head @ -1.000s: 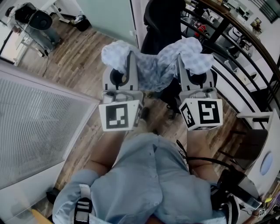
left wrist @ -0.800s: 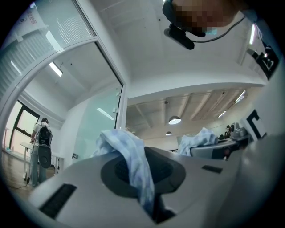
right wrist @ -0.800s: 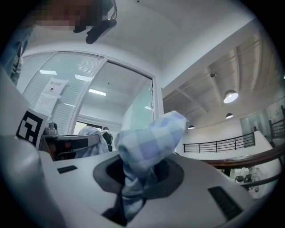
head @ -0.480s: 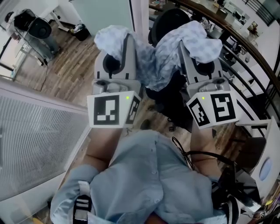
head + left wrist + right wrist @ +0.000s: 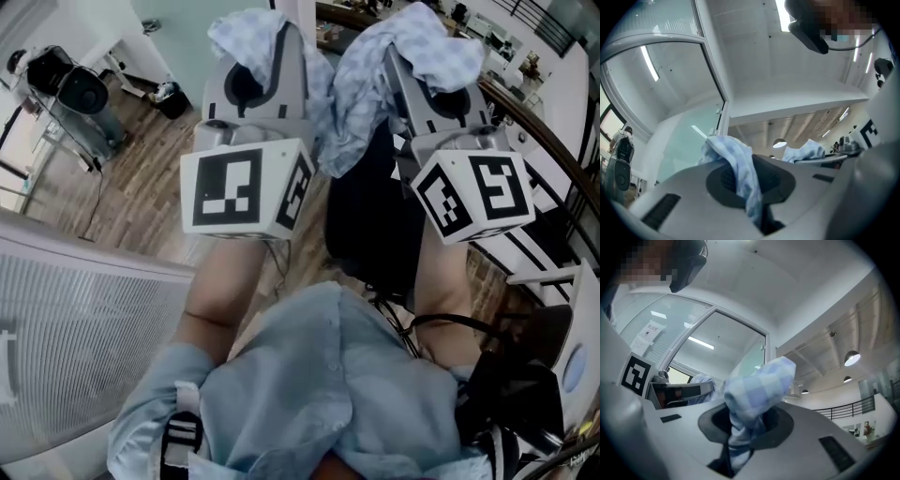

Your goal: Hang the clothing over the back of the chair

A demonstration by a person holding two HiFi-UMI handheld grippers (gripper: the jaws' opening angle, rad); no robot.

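Note:
A light blue checked garment (image 5: 342, 103) hangs stretched between my two grippers, raised high in front of me. My left gripper (image 5: 281, 42) is shut on one bunched end of the cloth (image 5: 740, 173), which pokes out above its jaws. My right gripper (image 5: 403, 47) is shut on the other end (image 5: 750, 404), a rounded wad standing up from its jaws. The black chair (image 5: 375, 216) stands below the hanging cloth, between and beneath both grippers; most of it is hidden by them. Both gripper views look upward at the ceiling.
A dark curved railing (image 5: 553, 141) runs along the right. A glass partition and white post (image 5: 300, 9) stand behind the chair. A white ribbed table (image 5: 66, 347) lies at the left, with a black stand (image 5: 70, 89) on the wooden floor beyond.
Both grippers have risen together with the garment, now near the top of the head view. The cloth has lifted up off the chair's level, and the marker cubes look larger.

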